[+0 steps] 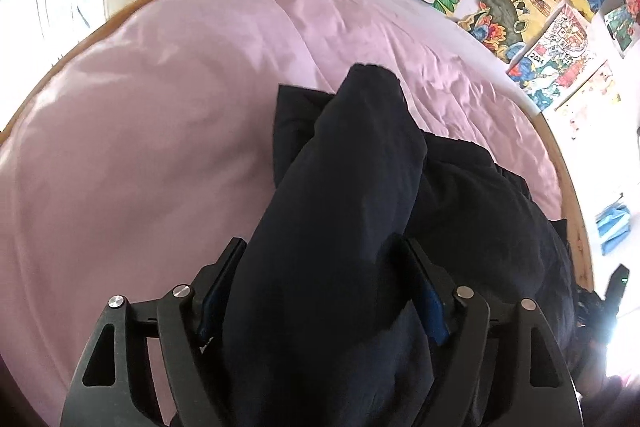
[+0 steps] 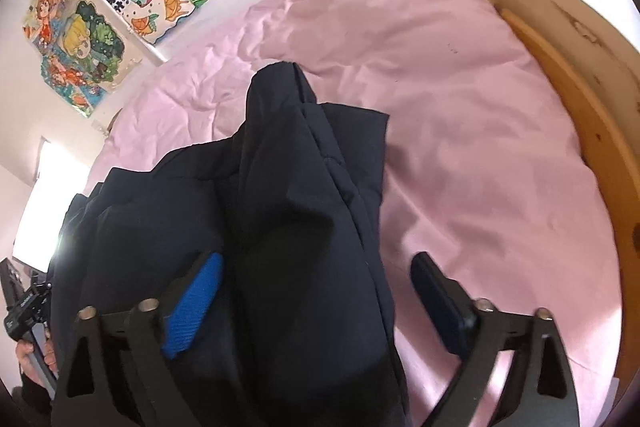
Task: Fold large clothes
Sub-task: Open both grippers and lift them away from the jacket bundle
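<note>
I can read "2024" on one drawing (image 1: 554,47) taped to the wall beside the bed; other writing stays illegible to me.

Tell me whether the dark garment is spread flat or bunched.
Bunched: the dark navy garment lies heaped in thick overlapping folds on the pink bedsheet, with fabric between both tools' fingers.

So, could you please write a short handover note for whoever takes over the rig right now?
Left claw: dark fabric fills the gap between its fingers; whether it is clamped is unclear.
Right claw: open, fabric draped between its fingers, the right finger clear of it.
The dark navy padded jacket lies bunched on the pink bedsheet, one sleeve-like part stretched away from the claws.
Done: no neat fold visible yet.
Left: spread it flat, fold sleeves in, fold the body.
</note>
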